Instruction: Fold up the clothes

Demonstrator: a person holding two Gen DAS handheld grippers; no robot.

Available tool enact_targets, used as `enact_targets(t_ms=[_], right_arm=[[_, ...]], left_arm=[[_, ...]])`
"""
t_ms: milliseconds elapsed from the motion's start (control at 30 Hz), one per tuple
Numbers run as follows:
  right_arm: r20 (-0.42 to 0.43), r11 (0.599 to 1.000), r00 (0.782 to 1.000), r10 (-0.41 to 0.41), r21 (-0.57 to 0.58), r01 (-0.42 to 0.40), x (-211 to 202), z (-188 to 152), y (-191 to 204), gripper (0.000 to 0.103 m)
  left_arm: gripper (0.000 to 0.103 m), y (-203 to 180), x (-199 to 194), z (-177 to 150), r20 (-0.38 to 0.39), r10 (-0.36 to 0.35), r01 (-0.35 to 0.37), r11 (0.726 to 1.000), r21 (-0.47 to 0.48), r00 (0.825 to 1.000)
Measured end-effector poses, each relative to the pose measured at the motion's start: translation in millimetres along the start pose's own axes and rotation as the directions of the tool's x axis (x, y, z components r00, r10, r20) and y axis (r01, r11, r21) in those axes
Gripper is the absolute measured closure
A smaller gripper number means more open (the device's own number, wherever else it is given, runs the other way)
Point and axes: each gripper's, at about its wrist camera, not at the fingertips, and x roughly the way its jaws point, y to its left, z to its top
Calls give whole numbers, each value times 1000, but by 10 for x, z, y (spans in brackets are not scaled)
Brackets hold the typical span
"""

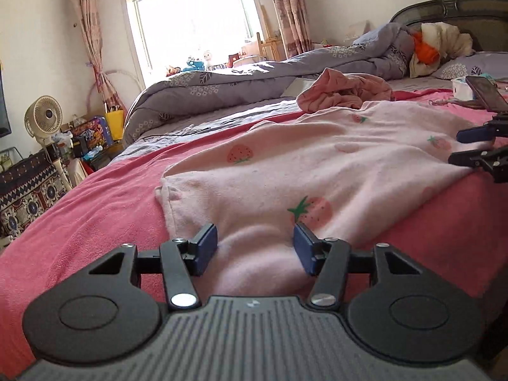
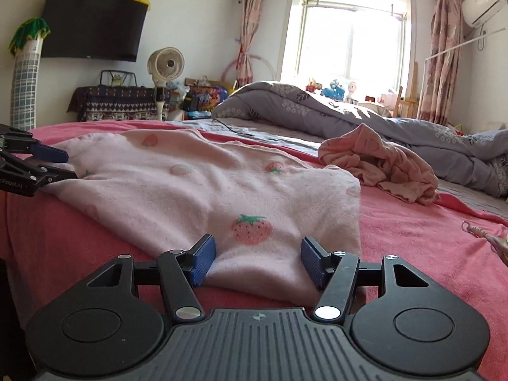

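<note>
Left wrist view
My left gripper [image 1: 255, 247]: jaws spread wide, low over the near hem of the garment; cloth lies between the blue pads [image 1: 208, 244], nothing pinched.
Strawberry-print garment [image 1: 317, 165]: pale pink, spread mostly flat on the red blanket [image 1: 79, 222], reaching from my fingers toward the far side of the bed.
My right gripper [image 1: 466, 146]: enters from the right edge, its two fingers parted, at the garment's far right border.
Crumpled pink garment [image 1: 346, 90]: in a heap just beyond the flat one.
Grey quilt [image 1: 222, 89]: bunched up behind both.
Phone [image 1: 487, 93]: propped upright near the right edge.

Right wrist view
My right gripper [image 2: 258, 260]: jaws apart, straddling the near edge of the strawberry-print garment [image 2: 206, 187], gripping nothing.
My left gripper [image 2: 54, 165]: at the left edge, fingers separated, tips at the garment's border.
Crumpled pink garment [image 2: 381, 165]: right of the flat garment, on the red blanket [image 2: 412, 247].
Fan [image 2: 165, 63]: stands by the far wall.
</note>
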Motion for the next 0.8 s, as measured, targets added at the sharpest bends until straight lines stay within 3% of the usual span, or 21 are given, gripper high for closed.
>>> enact_targets(t_ms=[167,367,433,500,700,800], right_arm=[[-11,997,1000,16,73,-16,-198,-65,-86,43],[75,995,997,27,93,-34,-267,303,-67,31],[140,996,990,22,83,-34,-215,459,33,20],[204,996,978,39,73,-54,-82,631,165,20],[189,998,982,19,52,-30,611,769,654,13],[43,997,998,-43,65,40,848,596,614,13]], left_arm=[[43,56,-80,-19,-15,-11,10,999,-47,1000],[43,52,-55,-18,-17,-8,7,998,-61,1000],[43,65,-60,-27,-17,-10,9,997,-72,1000],[43,79,-57,-34,-16,-14,13,996,-84,1000],[41,130,-51,-57,-15,-20,18,991,-134,1000],[40,168,-51,-69,-16,-31,29,989,-142,999]])
